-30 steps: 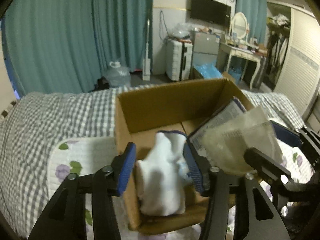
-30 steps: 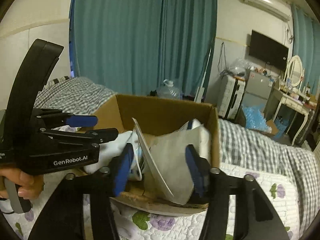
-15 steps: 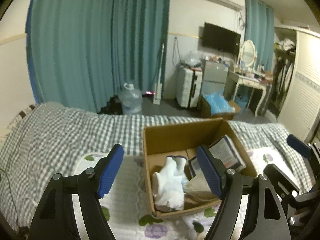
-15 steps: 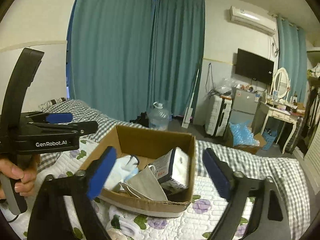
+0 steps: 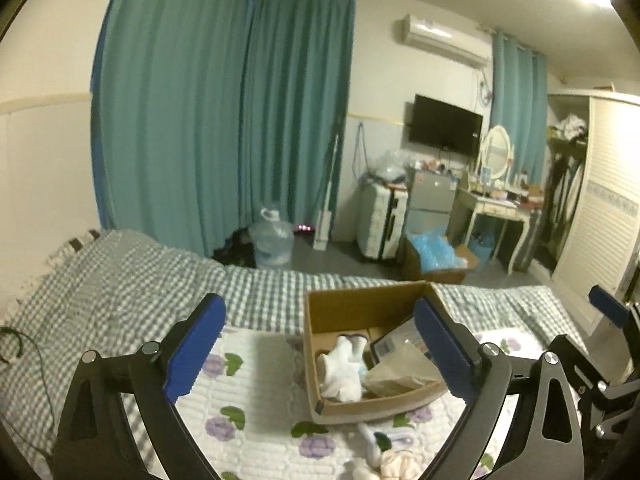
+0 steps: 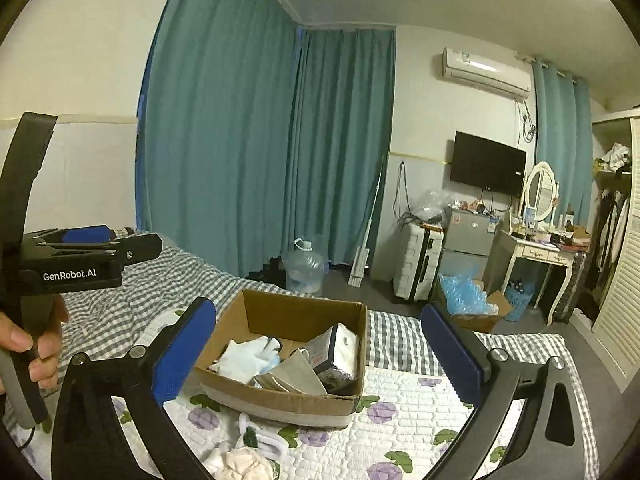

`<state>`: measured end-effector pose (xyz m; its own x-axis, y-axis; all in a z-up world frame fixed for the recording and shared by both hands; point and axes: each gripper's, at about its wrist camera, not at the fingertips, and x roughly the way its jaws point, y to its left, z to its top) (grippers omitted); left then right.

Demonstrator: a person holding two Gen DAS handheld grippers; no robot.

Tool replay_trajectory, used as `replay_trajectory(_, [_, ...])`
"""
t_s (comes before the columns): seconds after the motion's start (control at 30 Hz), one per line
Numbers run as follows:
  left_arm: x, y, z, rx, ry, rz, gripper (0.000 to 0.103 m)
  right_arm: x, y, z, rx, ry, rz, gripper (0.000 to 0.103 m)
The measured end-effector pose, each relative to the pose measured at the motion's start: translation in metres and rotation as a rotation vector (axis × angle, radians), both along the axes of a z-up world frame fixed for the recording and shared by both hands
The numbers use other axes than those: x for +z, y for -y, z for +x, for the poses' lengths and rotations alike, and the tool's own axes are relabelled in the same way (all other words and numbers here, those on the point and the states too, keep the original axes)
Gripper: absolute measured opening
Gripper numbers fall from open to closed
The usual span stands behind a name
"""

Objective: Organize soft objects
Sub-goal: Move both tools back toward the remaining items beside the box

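An open cardboard box (image 5: 352, 308) (image 6: 280, 400) sits on the quilted floral bedspread. Inside lie white gloves (image 5: 340, 372) (image 6: 248, 356), a face mask (image 5: 400, 376) (image 6: 292, 376) and a tissue pack (image 6: 338, 350). My left gripper (image 5: 320, 354) is open and empty, raised well back from the box. My right gripper (image 6: 316, 356) is open and empty, also raised back. More soft items, white and peach cloth (image 6: 244, 462) (image 5: 394, 464), lie on the bedspread in front of the box.
The left gripper body (image 6: 76, 264) and the hand holding it show at the right wrist view's left edge. A grey checked blanket (image 5: 120, 280) covers the far bed. Beyond stand a water jug (image 5: 272, 242), suitcase (image 5: 382, 220) and dressing table (image 5: 496, 216).
Both grippers let go of the gloves and the mask, opened wide, and pulled up and back from the box. The items now lie in the box.
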<state>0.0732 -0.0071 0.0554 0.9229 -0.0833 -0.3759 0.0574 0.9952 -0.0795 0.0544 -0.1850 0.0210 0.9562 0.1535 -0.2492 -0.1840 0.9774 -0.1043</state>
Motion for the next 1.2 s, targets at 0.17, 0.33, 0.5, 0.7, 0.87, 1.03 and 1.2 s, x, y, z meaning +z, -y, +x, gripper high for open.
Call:
replay_trajectory(0.17, [0.004,0.001,-0.014,0.001,0.015,0.020,0.097,0.008,-0.005,-0.018,0.012,0.015,-0.010,0.103])
replay_trajectory(0.33, [-0.005,0.007,-0.018,0.008,0.008,0.041,0.098,0.005,-0.005,-0.027,0.023,0.003,-0.024,0.103])
replay_trajectory(0.5, [-0.024,0.010,-0.013,0.004,-0.059,0.048,0.097,-0.011,0.001,-0.024,0.036,-0.042,-0.006,0.103])
replay_trajectory(0.7, [-0.057,0.016,-0.003,0.000,-0.132,0.066,0.097,-0.038,0.013,-0.015,0.045,-0.118,0.030,0.103])
replay_trajectory(0.87, [-0.084,0.022,0.001,-0.002,-0.173,0.112,0.097,-0.062,0.017,-0.008,0.047,-0.165,0.032,0.103])
replay_trajectory(1.03, [-0.119,0.027,0.006,-0.021,-0.248,0.129,0.097,-0.088,0.013,0.001,0.061,-0.219,-0.015,0.103])
replay_trajectory(1.2, [-0.152,0.037,0.009,-0.048,-0.322,0.158,0.097,-0.115,0.014,0.007,0.073,-0.271,-0.046,0.103])
